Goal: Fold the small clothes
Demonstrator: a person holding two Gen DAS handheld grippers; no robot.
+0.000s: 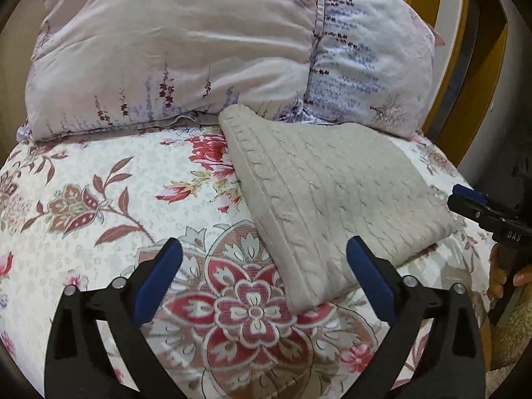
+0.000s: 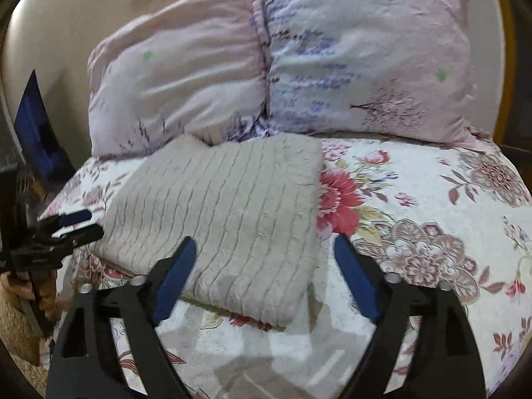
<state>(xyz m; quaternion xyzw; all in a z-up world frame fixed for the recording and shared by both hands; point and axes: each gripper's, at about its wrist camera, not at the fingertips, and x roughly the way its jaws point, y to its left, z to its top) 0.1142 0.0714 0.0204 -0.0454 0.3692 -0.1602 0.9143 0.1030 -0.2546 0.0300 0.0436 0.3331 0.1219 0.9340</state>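
A beige cable-knit garment [image 1: 329, 193] lies folded into a flat rectangle on the floral bedsheet [image 1: 99, 199]. My left gripper [image 1: 266, 256] is open and empty, hovering just in front of the garment's near corner. In the right wrist view the same garment [image 2: 229, 216] lies ahead, and my right gripper [image 2: 266, 252] is open and empty over its near edge. The right gripper also shows at the right edge of the left wrist view [image 1: 472, 202]. The left gripper shows at the left edge of the right wrist view [image 2: 76, 222].
Two pale floral pillows [image 1: 186, 46] are stacked behind the garment against the headboard [image 1: 429, 10]. The bedsheet [image 2: 432, 232] spreads right of the garment. A hand [image 1: 505, 272] grips the right gripper's handle.
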